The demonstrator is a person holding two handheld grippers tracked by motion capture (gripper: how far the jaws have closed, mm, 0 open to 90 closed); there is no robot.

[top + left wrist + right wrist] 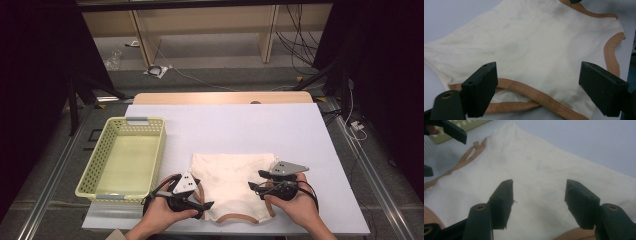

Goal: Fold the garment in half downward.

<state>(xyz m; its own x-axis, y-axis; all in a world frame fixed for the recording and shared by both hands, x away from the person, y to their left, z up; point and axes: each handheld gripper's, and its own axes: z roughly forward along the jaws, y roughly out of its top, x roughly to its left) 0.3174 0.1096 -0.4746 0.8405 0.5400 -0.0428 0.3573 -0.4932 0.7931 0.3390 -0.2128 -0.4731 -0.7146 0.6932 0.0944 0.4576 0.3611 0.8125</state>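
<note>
- We judge the fold done and the garment (pixel 232 185) just let go: left claw (pixel 537 85) and right claw (pixel 539 202) both stand released, nothing between their jaws
- Next move likely calls for regripping it, toward the basket (pixel 125 157) on the left
- It lies folded on the worktop's (pixel 240 127) near edge: cream cloth, tan trim

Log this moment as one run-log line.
left gripper: open | right gripper: open | cream garment: flat on table, unheld | basket: left
</note>
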